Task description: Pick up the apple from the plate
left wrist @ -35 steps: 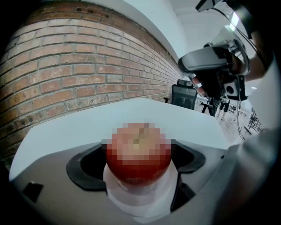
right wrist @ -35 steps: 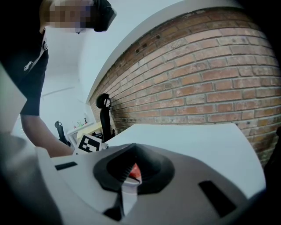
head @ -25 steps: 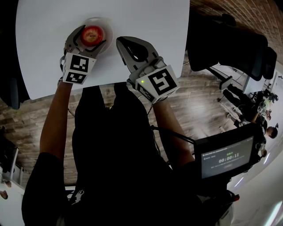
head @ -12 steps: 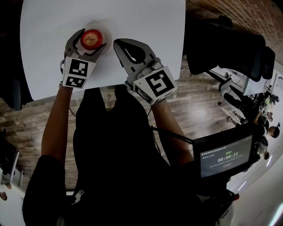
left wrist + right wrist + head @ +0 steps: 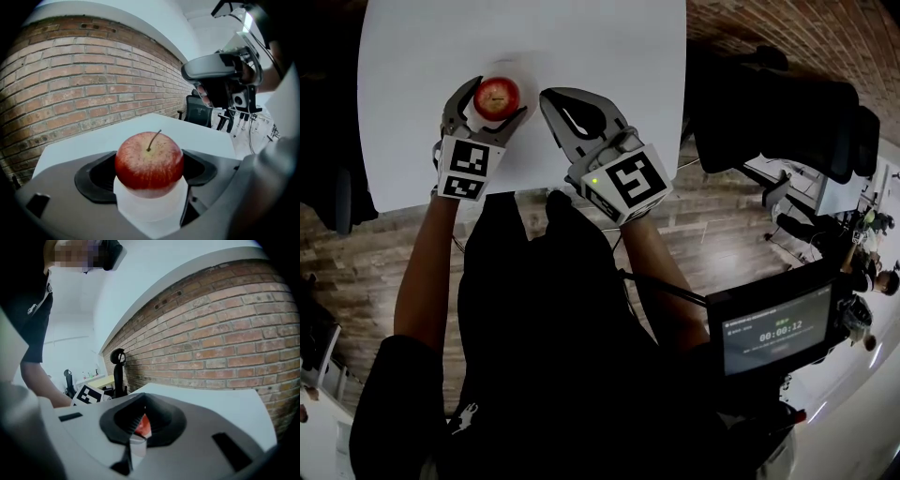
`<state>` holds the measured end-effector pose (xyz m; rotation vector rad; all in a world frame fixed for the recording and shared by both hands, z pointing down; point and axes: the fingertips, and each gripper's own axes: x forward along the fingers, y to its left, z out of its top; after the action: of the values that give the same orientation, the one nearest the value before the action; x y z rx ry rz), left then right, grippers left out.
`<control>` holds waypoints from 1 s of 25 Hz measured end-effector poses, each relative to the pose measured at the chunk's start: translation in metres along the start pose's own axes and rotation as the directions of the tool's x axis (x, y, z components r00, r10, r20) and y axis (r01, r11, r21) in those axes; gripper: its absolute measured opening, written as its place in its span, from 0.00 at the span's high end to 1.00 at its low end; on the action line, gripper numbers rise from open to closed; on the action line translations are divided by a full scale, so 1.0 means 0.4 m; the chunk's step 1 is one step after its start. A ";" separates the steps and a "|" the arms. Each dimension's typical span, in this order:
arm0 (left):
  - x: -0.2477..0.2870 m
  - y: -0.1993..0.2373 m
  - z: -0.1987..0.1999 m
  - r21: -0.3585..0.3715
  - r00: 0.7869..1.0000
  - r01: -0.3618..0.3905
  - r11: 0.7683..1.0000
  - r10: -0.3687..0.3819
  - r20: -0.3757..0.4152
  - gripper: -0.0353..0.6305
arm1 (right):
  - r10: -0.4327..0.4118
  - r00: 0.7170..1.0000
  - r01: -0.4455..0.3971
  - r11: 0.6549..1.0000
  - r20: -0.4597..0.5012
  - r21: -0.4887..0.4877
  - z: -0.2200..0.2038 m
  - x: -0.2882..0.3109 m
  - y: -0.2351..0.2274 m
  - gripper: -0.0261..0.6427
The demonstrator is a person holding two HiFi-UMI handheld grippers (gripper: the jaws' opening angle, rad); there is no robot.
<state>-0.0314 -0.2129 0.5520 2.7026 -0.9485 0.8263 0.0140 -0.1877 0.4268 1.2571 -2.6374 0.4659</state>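
Observation:
A red apple [image 5: 497,96] with a short stem sits between the jaws of my left gripper [image 5: 497,97], whose two dark pads press on its sides. From the left gripper view the apple [image 5: 149,159] fills the gap, with white surface showing beneath it. The white plate [image 5: 523,69] is a faint disc on the white table just beyond the apple; whether the apple still rests on it I cannot tell. My right gripper [image 5: 549,97] hovers to the right of the apple, shut and holding nothing. Through its narrow slit, a sliver of the apple [image 5: 144,423] shows.
The white table [image 5: 609,56] ends at a near edge just behind both grippers. A black office chair [image 5: 787,103] stands at the right over a wooden floor. A small screen [image 5: 778,333] hangs at my right side. A brick wall [image 5: 70,84] lies beyond the table.
The left gripper and the apple between its jaws have come slightly toward me, away from the plate's middle. The right gripper has barely shifted and stays shut.

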 end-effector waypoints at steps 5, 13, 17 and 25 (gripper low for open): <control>-0.020 0.006 0.014 0.000 1.000 -0.019 1.000 0.019 0.006 0.32 | 0.021 1.000 -0.021 1.000 0.014 -0.017 0.020 -0.003 0.021 0.96; -0.052 0.003 0.053 0.003 0.999 -0.042 0.999 0.042 0.021 0.32 | 0.040 0.998 -0.038 0.998 0.044 -0.048 0.065 -0.014 0.037 0.96; -0.078 0.006 0.070 0.000 0.998 -0.059 0.998 0.059 0.033 0.32 | 0.050 0.997 -0.047 0.997 0.056 -0.058 0.083 -0.016 0.057 0.96; -0.115 0.007 0.093 0.006 0.995 -0.086 0.996 0.085 0.051 0.32 | 0.073 0.995 -0.068 0.995 0.063 -0.073 0.098 -0.031 0.089 0.96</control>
<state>-0.0464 -0.2028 0.4956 2.7193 -1.0811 0.7816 -0.0071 -0.1716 0.3796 1.1812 -2.7348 0.3442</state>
